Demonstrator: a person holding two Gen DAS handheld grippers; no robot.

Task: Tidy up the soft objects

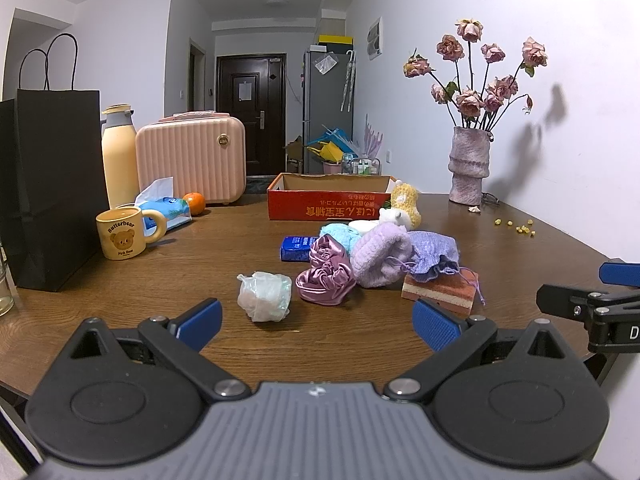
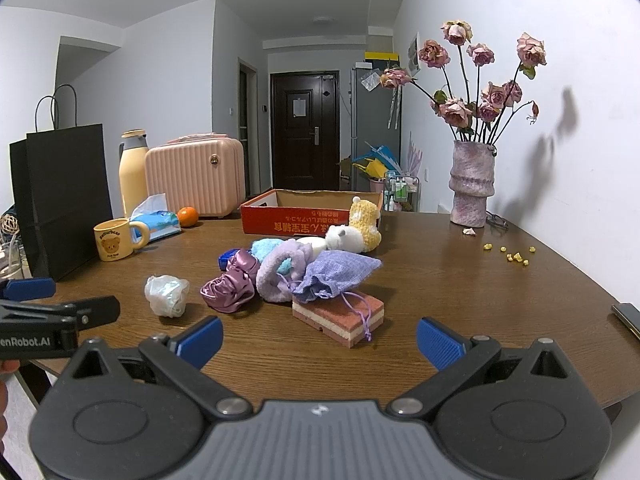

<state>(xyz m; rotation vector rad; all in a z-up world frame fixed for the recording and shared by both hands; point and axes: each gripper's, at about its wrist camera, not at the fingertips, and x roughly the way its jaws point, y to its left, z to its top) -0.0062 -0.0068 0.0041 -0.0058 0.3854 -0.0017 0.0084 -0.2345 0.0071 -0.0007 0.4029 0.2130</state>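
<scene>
Soft pile: satin scrunchie (image 1: 325,276), lilac knit hat (image 1: 380,258), purple drawstring pouch (image 1: 434,256) and layered sponge (image 1: 440,290) lie touching or overlapping mid-table; a plastic-wrapped bundle (image 1: 265,296) sits just beside them, apart.
Far items: a turquoise fluffy piece (image 1: 340,234), white plush (image 1: 394,216) and yellow knitted toy (image 1: 406,200) crowd near the red cardboard box (image 1: 328,202), the likely container.
Left gripper (image 1: 318,322): jaws spread wide, holding nothing, near the table edge and short of the pile.
Right gripper (image 2: 320,340): jaws likewise apart and empty, facing the sponge.
Risk – snagging: the pouch cord (image 2: 362,312) drapes over the sponge; lifting either could drag the other.
Risk – multiple pick: overlapping fabrics may come up together, then drop.
Risk – slip: satin and plastic wrap probably compress and slide out of a shallow pinch.
Risk – collision: both grippers sit close together – a simultaneous reach could make them clash.
Risk – bystanders: the bear mug (image 1: 122,236) and flower vase (image 1: 469,166) stand well apart, so a wide sweep is the only threat.
</scene>
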